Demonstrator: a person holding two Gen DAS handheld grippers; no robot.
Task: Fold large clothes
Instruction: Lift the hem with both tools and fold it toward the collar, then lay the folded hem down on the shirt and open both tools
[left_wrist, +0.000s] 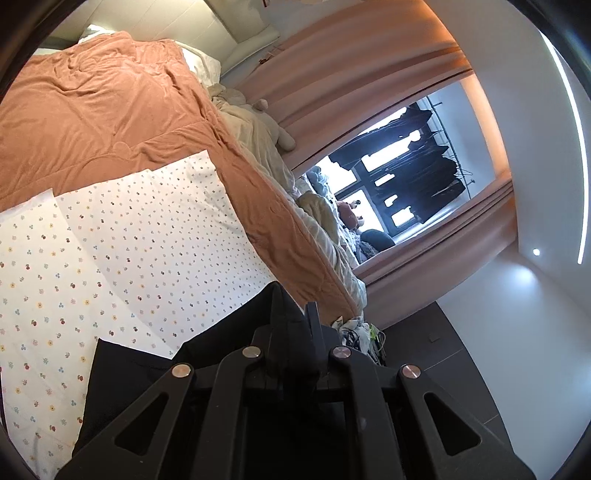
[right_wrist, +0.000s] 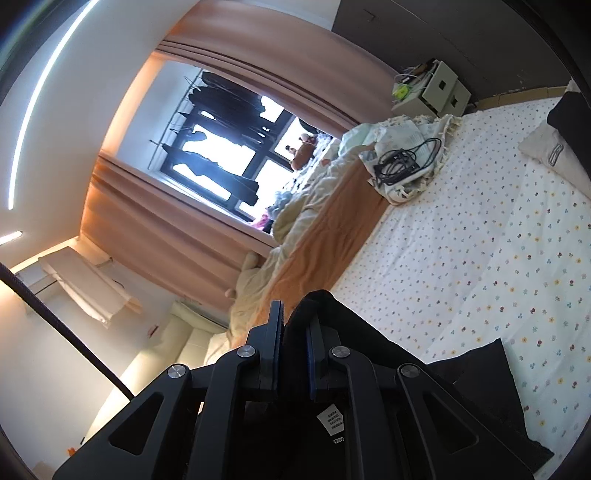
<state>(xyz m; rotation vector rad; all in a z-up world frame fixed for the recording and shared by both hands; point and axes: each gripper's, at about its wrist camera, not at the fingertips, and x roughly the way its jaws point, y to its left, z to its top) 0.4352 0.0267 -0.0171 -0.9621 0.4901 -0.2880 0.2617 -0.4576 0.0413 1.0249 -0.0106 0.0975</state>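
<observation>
Black fabric of a large garment (left_wrist: 122, 384) is hanging pinched in both closed grippers, left (left_wrist: 295, 314) and right (right_wrist: 293, 314), above the floral bedsheet (right_wrist: 461, 240), and they should be keeping it taut and level while lowering it flat mid-bed.

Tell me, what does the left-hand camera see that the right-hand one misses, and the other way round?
Only the left wrist view shows the wide rumpled orange blanket and the dark floor.

Only the right wrist view shows the small white drawer unit, tangled black cables on a cloth pile, and the white garment label.

Both show the flower-print sheet, the window between peach curtains, and the black garment pinched in the left gripper and the right gripper.
</observation>
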